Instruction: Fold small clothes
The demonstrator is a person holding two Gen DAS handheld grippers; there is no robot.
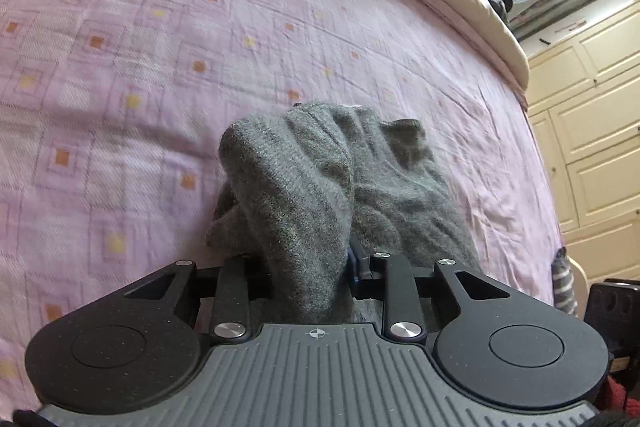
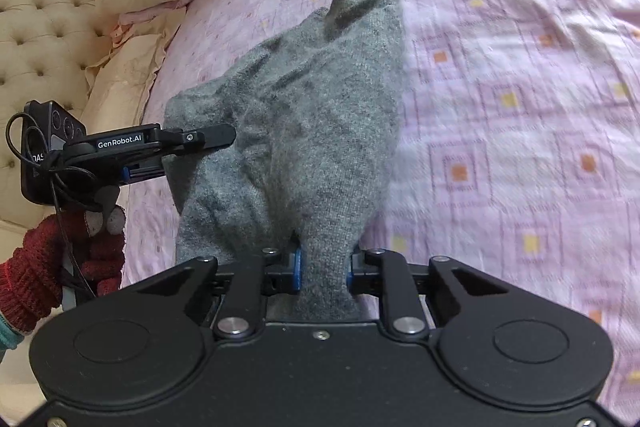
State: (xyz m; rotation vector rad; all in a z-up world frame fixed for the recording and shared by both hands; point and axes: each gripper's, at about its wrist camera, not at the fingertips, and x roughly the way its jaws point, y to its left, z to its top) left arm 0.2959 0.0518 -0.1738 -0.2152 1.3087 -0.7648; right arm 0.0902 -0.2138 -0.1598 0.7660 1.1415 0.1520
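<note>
A small grey knitted woollen garment (image 2: 304, 115) hangs bunched between the two grippers above the pink patterned bedspread (image 2: 520, 107), its far end drooping toward the bed. The right gripper (image 2: 323, 273) has its blue-padded fingers (image 2: 297, 267) closed narrowly on a pinch of the near edge. The left gripper (image 1: 308, 267) likewise appears clamped on a fold, though knit covers most of its fingers, so that grip is only probable. From the right wrist view the left tool reaches in from the left side, held by a hand in a red knitted glove (image 2: 60, 267).

The knit looks light, soft and floppy, with a fuzzy, unslippery surface; it should sag and stretch, not hold shape. Corners or hems would give the cleanest hold.

The left tool's side reads "GenRobot.AI" (image 2: 119, 143).
</note>
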